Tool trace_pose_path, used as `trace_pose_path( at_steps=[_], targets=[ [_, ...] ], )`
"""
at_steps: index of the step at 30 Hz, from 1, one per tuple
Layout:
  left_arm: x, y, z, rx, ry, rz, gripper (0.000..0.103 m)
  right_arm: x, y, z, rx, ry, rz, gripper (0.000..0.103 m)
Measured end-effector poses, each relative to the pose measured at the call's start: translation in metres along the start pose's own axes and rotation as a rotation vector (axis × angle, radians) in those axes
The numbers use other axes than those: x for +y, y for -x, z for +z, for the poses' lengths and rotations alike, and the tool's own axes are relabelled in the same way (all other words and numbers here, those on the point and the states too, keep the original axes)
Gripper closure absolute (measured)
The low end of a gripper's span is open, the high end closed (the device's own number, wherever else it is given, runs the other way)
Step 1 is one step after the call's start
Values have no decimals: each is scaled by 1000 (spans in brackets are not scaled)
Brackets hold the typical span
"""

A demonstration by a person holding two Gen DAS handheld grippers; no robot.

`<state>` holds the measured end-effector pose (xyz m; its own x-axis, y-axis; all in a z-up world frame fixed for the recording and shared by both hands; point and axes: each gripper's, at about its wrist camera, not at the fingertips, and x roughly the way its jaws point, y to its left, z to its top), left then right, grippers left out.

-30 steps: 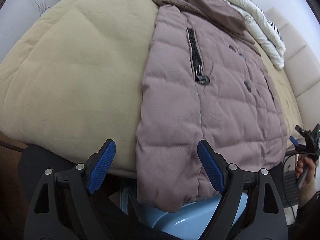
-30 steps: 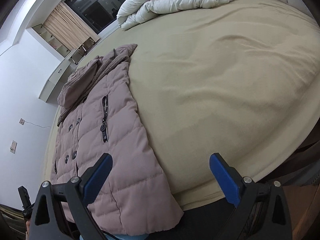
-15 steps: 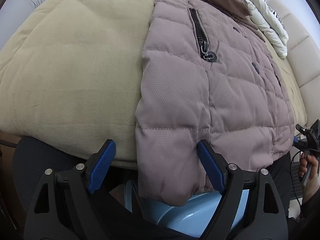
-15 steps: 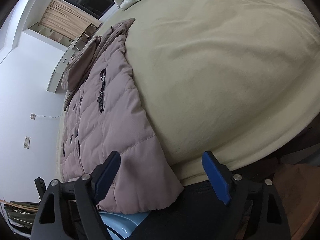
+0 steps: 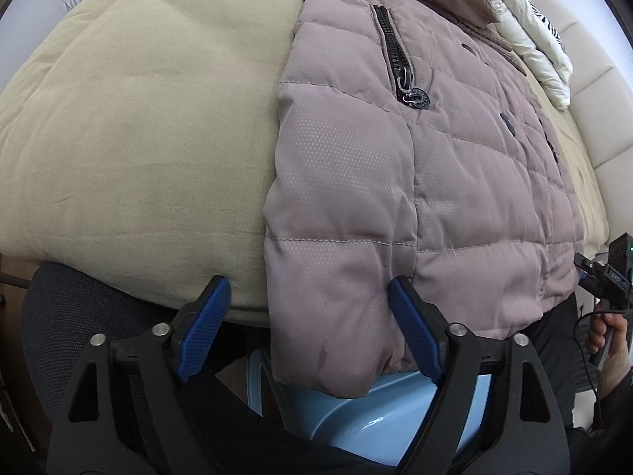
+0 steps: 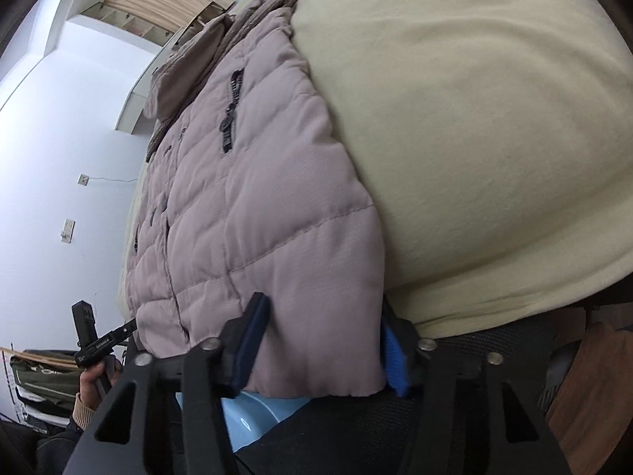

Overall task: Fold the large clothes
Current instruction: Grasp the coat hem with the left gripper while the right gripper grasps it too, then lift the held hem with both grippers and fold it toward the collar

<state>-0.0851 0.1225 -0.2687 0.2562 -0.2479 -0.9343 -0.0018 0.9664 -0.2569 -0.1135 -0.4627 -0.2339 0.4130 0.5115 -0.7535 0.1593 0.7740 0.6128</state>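
Beige bedding covers the bed, which fills both wrist views, its near edge rounding down toward the person. Nearest of all, below that edge, a light blue plastic basin shows under the coat's hem; what lies in it cannot be made out. The left tongs stand open, their blue pads wide apart on either side of the hanging left hem corner, the left pad in front of the bedding edge and the right pad against the fabric. The right tongs are also open but narrower, with the right hem corner between the blue pads; whether they press on the cloth cannot be told. The quilted mauve puffer coat lies front up along the bed, its hem drooping over the near edge and its collar toward the far end. A dark pocket zipper with a round pull runs up the near panel, and dark snap buttons dot the middle seam. Beyond the collar, a white duvet is bunched at the head of the bed.
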Motion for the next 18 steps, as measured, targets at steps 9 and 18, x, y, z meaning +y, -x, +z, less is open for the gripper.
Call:
trace_pose_path(
  at_steps=[9,18],
  targets=[
    [-14,-2,-3,26,-2,-24,71,11,4,2,-4,61,-33,67],
    [-20,4,-8,20,-18,-10,85,39,7,0,-33,174,-137,85]
  ],
)
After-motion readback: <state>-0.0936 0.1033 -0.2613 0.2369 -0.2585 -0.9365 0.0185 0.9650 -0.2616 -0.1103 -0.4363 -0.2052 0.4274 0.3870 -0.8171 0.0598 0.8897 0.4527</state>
